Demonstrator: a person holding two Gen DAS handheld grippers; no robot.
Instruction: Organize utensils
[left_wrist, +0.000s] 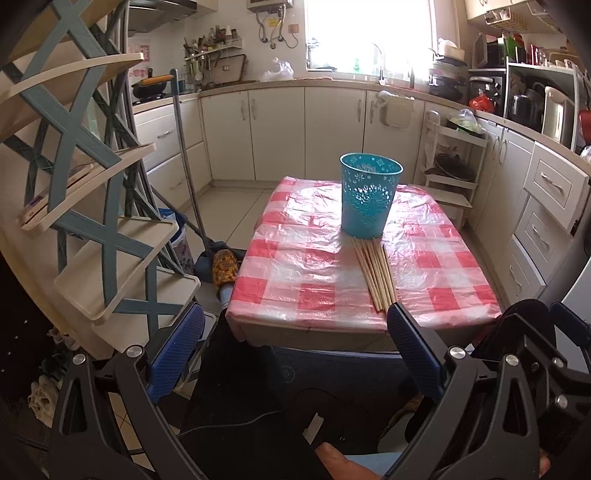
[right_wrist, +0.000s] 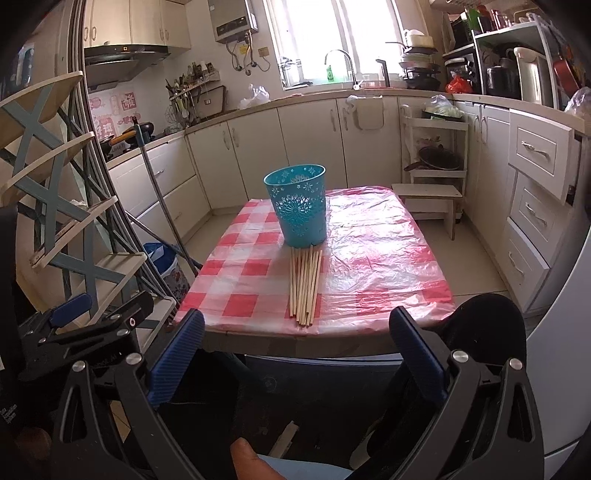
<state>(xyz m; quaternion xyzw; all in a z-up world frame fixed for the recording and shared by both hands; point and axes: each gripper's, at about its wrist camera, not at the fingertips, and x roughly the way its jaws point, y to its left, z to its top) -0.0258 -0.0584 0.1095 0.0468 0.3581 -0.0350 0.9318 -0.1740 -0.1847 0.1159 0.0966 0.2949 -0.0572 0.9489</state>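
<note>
A teal perforated cup (left_wrist: 370, 194) (right_wrist: 299, 206) stands upright near the middle of a small table with a red-and-white checked cover (left_wrist: 310, 273) (right_wrist: 243, 273). A bundle of several pale wooden chopsticks (left_wrist: 374, 274) (right_wrist: 305, 286) lies flat in front of the cup, running toward the table's near edge. My left gripper (left_wrist: 295, 325) hangs open below and short of that edge, nothing between its blue pads (left_wrist: 413, 350). My right gripper (right_wrist: 295, 328) is likewise open and empty, just short of the same edge. The left gripper's body (right_wrist: 92, 325) also shows at the right wrist view's left.
A cream and blue shelf rack (left_wrist: 96, 206) (right_wrist: 62, 206) stands close on the left. A mop handle (left_wrist: 188, 173) leans beside it over a blue bucket (right_wrist: 166, 266). White cabinets (left_wrist: 280, 129) ring the room, and a low wooden step stool (right_wrist: 428, 199) sits beyond the table's far right corner.
</note>
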